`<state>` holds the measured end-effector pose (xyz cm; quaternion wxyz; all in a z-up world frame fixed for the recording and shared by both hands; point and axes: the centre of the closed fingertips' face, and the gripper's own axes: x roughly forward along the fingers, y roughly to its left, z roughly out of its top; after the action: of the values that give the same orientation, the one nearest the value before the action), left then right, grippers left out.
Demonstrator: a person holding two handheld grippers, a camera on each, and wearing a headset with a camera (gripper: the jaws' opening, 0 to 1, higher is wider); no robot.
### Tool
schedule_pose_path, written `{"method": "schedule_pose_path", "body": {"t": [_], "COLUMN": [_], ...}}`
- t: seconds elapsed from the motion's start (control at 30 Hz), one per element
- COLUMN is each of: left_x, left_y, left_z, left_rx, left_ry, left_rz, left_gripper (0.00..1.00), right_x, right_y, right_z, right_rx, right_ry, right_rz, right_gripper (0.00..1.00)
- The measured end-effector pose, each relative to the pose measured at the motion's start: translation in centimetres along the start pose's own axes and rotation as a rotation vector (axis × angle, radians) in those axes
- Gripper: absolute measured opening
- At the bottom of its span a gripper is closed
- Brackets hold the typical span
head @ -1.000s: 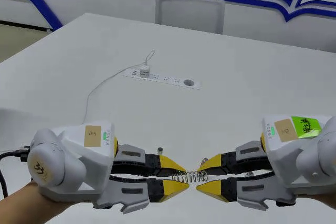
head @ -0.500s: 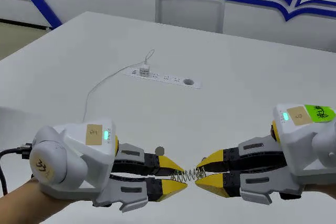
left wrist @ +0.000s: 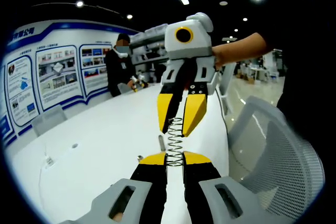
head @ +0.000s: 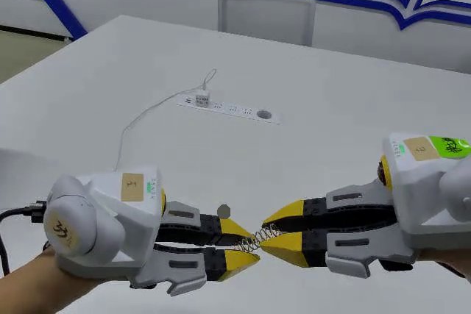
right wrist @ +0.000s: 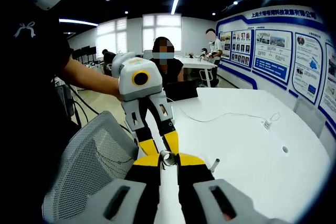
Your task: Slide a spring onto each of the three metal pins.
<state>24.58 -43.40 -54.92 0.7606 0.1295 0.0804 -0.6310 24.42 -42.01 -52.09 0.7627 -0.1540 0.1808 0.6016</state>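
The left gripper has its claw clamped on one end of a small spring. The right gripper has its claw pressed together on the other end. The two claws point at each other, tip to tip, and the spring sits between them, held up over the near side of the white table. One metal pin stands on the table just behind the left claw. Far off in the middle of the table lies a power strip.
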Motion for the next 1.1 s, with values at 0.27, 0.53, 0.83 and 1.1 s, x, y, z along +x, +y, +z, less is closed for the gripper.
{"method": "schedule_pose_path", "body": {"t": [0.27, 0.53, 0.83, 1.1], "left_x": [-0.1, -0.5, -1.1, -3.0], "left_y": [-0.1, 0.1, 1.2, 3.0], "left_z": [-0.3, -0.4, -0.6, -1.0], "left_rx": [-0.014, -0.121, -0.124, -0.149], "left_ry": [0.005, -0.010, -0.008, -0.023], "left_rz": [0.002, 0.004, 0.050, 0.113], "left_gripper": [0.10, 0.10, 0.15, 0.26], "right_x": [0.8, 1.2, 2.1, 2.3], "right_y": [0.4, 0.3, -0.5, -2.2], "right_z": [0.9, 1.1, 1.4, 1.8], "right_rx": [0.023, 0.012, 0.004, -0.005], "right_ry": [-0.032, -0.021, 0.002, 0.017], "right_rz": [0.013, 0.000, -0.019, -0.057], "right_gripper": [0.11, 0.11, 0.11, 0.11]}}
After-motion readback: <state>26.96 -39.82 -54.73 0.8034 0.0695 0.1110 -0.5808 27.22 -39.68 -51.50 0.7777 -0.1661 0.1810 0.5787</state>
